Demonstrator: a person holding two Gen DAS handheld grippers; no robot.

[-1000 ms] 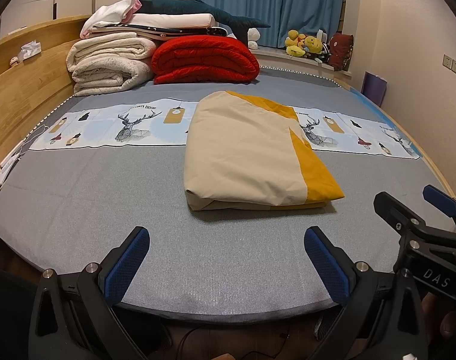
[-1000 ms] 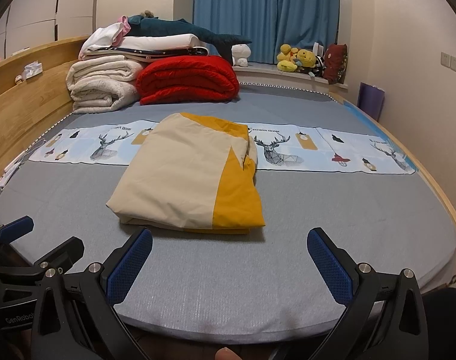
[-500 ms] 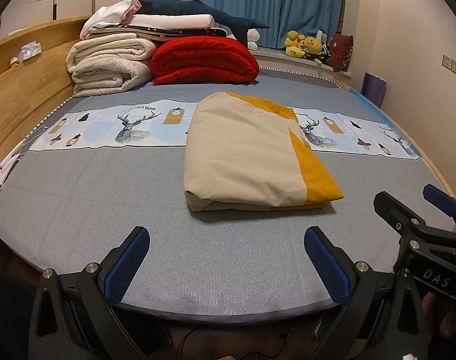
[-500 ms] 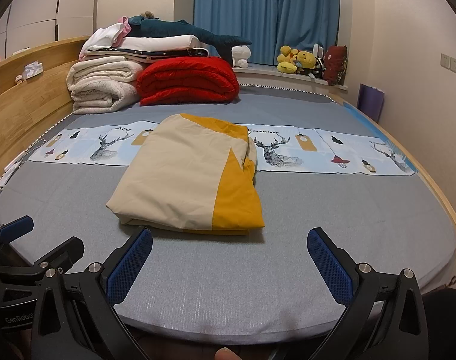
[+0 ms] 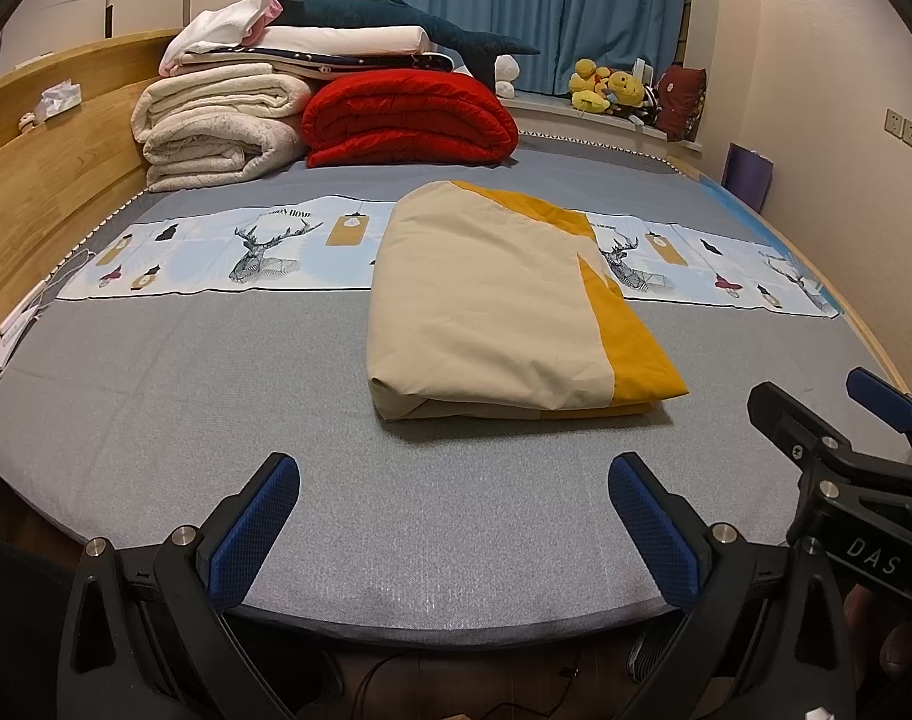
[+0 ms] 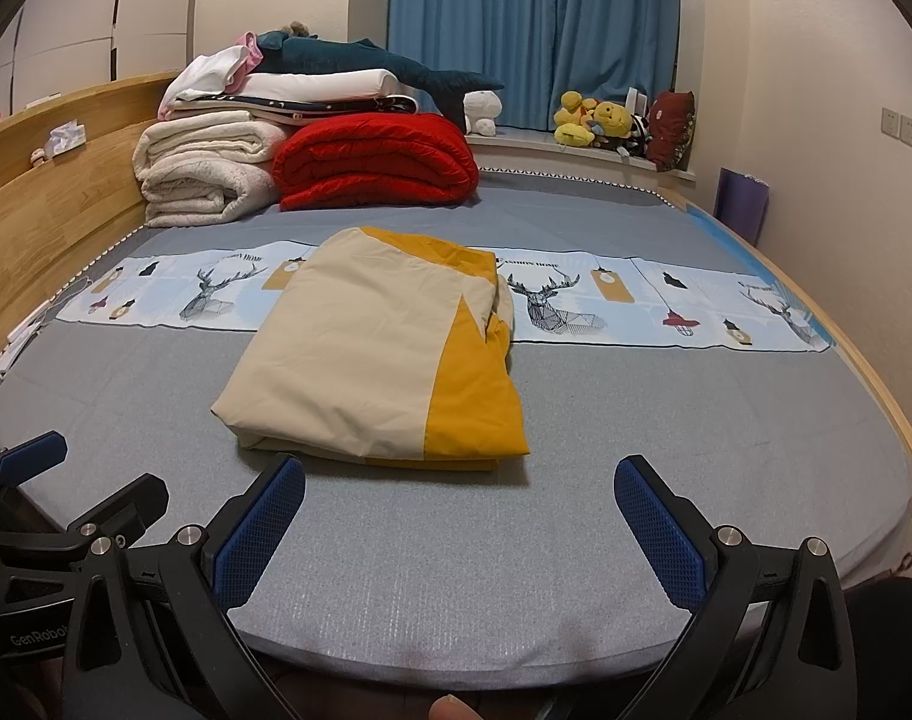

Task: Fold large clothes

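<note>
Garment: a beige-and-yellow folded garment [image 5: 492, 306] lies flat in the middle of a grey bed [image 5: 186, 408], its far end overlapping a printed deer-pattern strip [image 5: 240, 252] that runs left to right across the mattress.
Long axis: the folded bundle runs near to far; in the right wrist view [image 6: 360, 354] it leans slightly, the near end further left than the far end.
Colour split: beige fills the left and centre, with a yellow band down the right side that widens toward the near right corner.
Near edge: a thick, rounded fold faces the cameras, with layers visible along it.
Left gripper: the left gripper [image 5: 456, 525] hangs over the near edge of the bed, blue-padded fingers spread wide with nothing between them, well short of the garment.
Right gripper: the right gripper [image 6: 459, 525] is likewise spread wide and empty; its left finger sits just in front of the garment's near left corner in that view, apart from the cloth.
Pairing: each gripper shows at the edge of the other's view, side by side at the foot of the bed.
Far end: rolled cream blankets [image 5: 216, 132] and a red quilt [image 5: 408, 120] are stacked against the wooden headboard [image 5: 42, 180], with blue curtains [image 5: 540, 6] and plush toys [image 5: 606, 90] behind.
</note>
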